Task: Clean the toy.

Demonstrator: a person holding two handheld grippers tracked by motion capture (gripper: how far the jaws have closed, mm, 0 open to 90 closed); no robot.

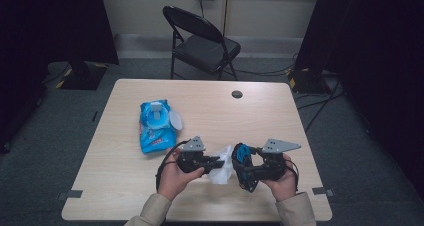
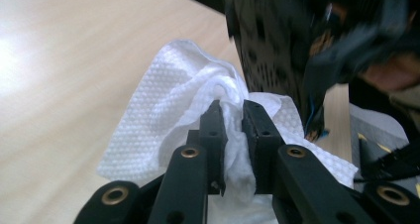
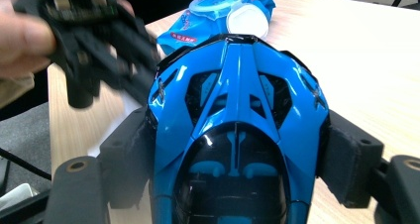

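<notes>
My left gripper (image 1: pixel 220 162) (image 2: pixel 233 111) is shut on a crumpled white wipe (image 1: pixel 223 173) (image 2: pixel 163 117), which bulges out between and around its two black jaws. My right gripper (image 1: pixel 244 167) (image 3: pixel 237 157) is shut on a glossy blue toy car (image 1: pixel 243 154) (image 3: pixel 237 110), its padded jaws pressing on the car's two sides. Both are held just above the wooden table (image 1: pixel 280 116) near its front edge, with the wipe right beside the car. In the right gripper view the left gripper (image 3: pixel 106 45) is a blur at the upper left, close to the car's nose.
A blue pack of wet wipes (image 1: pixel 156 126) (image 3: pixel 218 8) lies with its lid flipped open on the table's left middle. A dark round grommet (image 1: pixel 237 94) sits near the far edge. Behind the table stands a black folding chair (image 1: pixel 202 41).
</notes>
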